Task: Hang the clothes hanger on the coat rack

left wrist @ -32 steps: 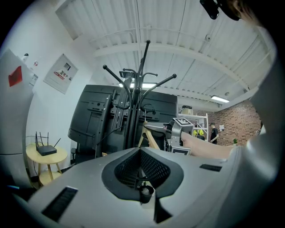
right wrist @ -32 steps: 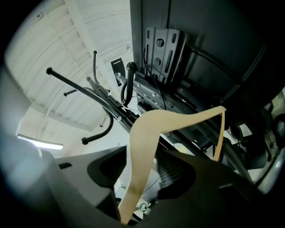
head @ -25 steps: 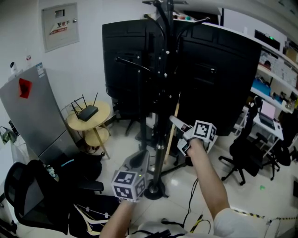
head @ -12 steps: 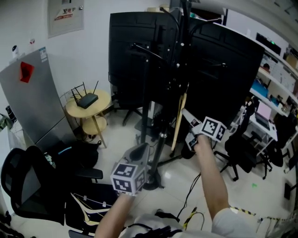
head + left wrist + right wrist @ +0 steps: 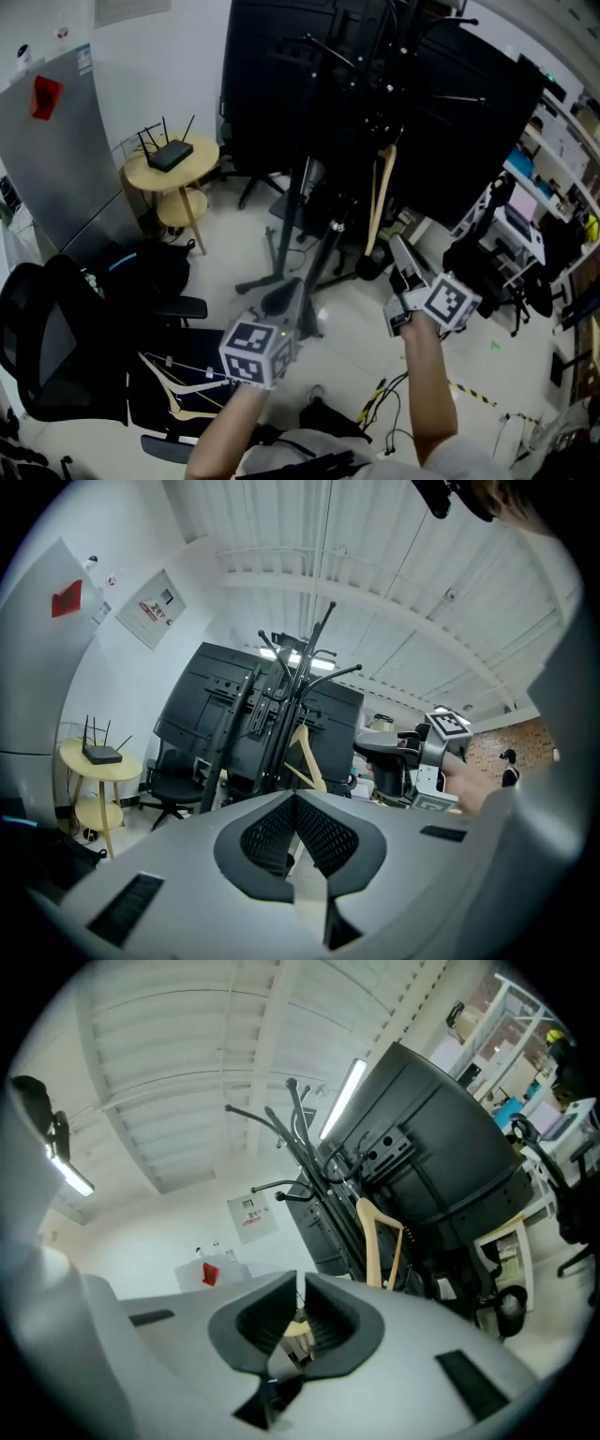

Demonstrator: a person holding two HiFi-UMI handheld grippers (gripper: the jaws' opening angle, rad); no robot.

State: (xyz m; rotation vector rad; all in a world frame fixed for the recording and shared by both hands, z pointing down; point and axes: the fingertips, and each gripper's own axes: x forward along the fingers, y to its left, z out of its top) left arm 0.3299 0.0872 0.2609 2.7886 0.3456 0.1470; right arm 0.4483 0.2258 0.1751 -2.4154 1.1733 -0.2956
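Hanger (image 5: 379,192) hangs on the coat rack (image 5: 330,246), centre. Side table (image 5: 202,155) sits left of it, router (image 5: 170,156) on top; office chair (image 5: 52,347) nearer, lower left.

Smooth pale wooden clothes hanger (image 5: 380,199) on matt blk metal coat rack (image 5: 328,253); glossy pale floor (image 5: 225,253) below rack, w/ reflections.

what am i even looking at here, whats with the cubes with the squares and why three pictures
A person holds a two-jaw gripper in each hand; the patterned cubes are part of those. The room picture comes from a camera on the person's head, looking down. The other two ride on the left gripper and right gripper, looking along their jaws. A wooden hanger hangs on the black coat rack. The left jaws are together; the right ones have just been closing and are nearly together. Neither holds anything. A router sits on the round table.
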